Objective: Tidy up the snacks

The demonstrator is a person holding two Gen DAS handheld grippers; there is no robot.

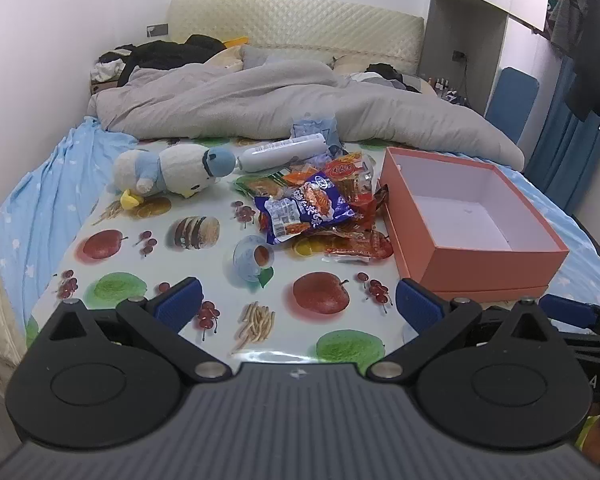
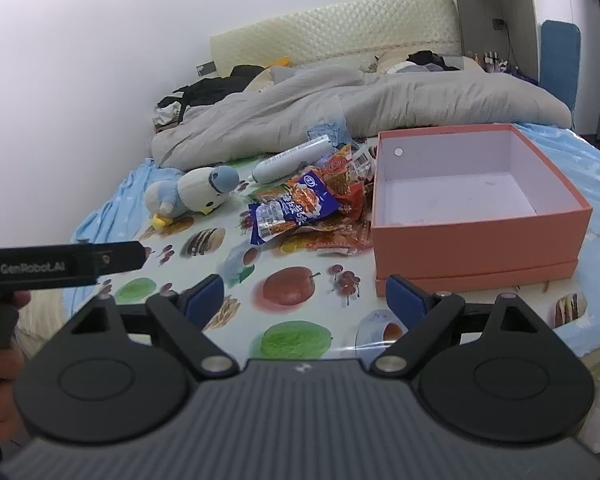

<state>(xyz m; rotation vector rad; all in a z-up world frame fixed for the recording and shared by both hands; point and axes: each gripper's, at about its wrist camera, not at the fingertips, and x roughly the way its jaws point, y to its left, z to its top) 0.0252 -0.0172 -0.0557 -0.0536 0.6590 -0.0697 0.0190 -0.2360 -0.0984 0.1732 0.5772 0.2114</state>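
both parted jaws face snack pile [image 1: 320, 204] ahead, seemingly apart.

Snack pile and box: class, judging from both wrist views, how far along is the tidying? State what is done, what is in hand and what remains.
Done: nothing; the orange box shows only its bare white floor. In hand: nothing; the left gripper and right gripper are both open and empty, short of the snacks. Left: the whole pile, including the blue packet on top and the white tube behind, lies on the fruit-print mat beside the box.
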